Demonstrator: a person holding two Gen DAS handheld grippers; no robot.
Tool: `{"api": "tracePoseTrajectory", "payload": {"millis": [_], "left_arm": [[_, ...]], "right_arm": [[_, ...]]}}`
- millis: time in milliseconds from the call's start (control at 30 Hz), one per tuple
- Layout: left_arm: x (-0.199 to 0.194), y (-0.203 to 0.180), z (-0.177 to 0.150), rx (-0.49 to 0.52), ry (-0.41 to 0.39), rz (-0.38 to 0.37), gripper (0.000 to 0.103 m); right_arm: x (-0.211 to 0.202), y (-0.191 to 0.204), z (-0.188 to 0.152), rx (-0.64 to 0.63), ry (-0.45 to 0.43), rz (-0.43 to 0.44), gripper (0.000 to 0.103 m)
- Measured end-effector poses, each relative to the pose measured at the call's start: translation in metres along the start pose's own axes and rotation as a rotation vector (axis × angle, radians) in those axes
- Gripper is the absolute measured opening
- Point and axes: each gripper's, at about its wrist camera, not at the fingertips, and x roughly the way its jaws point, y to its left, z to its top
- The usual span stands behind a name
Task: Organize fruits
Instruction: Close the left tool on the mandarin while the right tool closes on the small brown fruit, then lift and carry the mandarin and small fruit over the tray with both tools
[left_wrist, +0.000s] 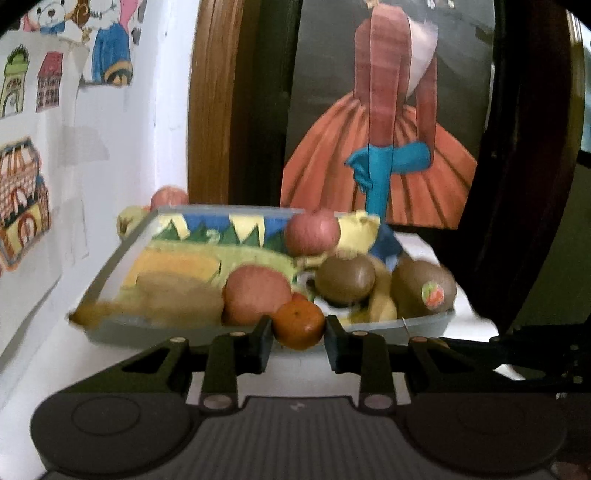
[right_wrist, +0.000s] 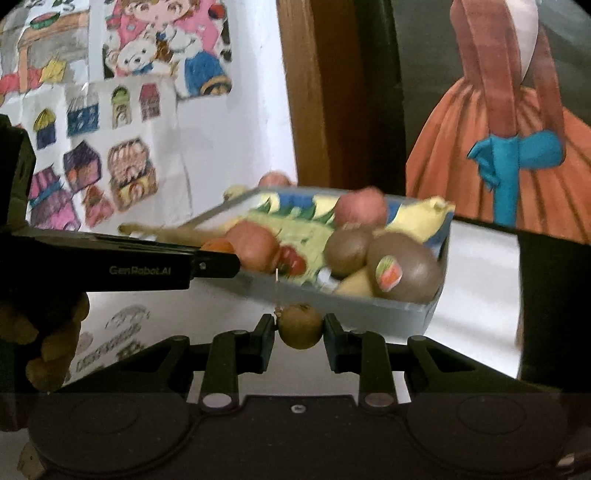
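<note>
1. Orange fruit, a small tangerine (left_wrist: 298, 324), is held tight between the two fingers of the left gripper (left_wrist: 298, 332). It is clamped just in front of the near rim of the grey tray (left_wrist: 424, 325).
2. A small brown-green fruit (right_wrist: 300, 326), maybe a little kiwi, is squeezed the same way by the right gripper (right_wrist: 300, 330). It is held below the tray's near wall, at about 12 o'clock from the claw.
3. The tray is seen tilted in both views, and the pictures are blurred, so how level it truly sits cannot be told.
4. Inside the tray, two pink apples (left_wrist: 256, 295) and two big kiwis (left_wrist: 345, 277) are packed at the 1 o'clock side. One kiwi with a sticker (left_wrist: 423, 288) is pressed into the right corner.
5. A long yellow-brown fruit (left_wrist: 177, 295), likely a banana, is laid across at 11 o'clock, its long side running left to right along the near wall.
6. The free room is judged to lie at 11 to 12 o'clock, behind the banana. The left claw is already closer to that side, so the tangerine is best lifted over the rim there.
7. The brown-green fruit is nearer the crowded corner, so care is needed.
</note>
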Motion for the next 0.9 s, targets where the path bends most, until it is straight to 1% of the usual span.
{"api": "tracePoseTrajectory", "payload": {"millis": [133,300,600,900], "left_arm": [[0.01,-0.001,0.011,-0.02,-0.048,-0.008,0.033],[0.024,-0.002,0.017,-0.033,-0.067,-0.001,0.033],[0.033,-0.002,0.019,-0.035,-0.077,0.003,0.033],[0.04,-0.001,0.02,-0.04,-0.06,0.017,0.033]], "right_arm": [[0.007,-0.004,0.017,-0.044,-0.06,-0.036,0.031],[0.022,-0.009,0.03,-0.074,-0.079,-0.063,0.031],[0.042,-0.011,0.029,-0.112,-0.053,-0.079,0.031],[0.052,-0.007,0.026,-0.132,-0.027,-0.078,0.031]]}}
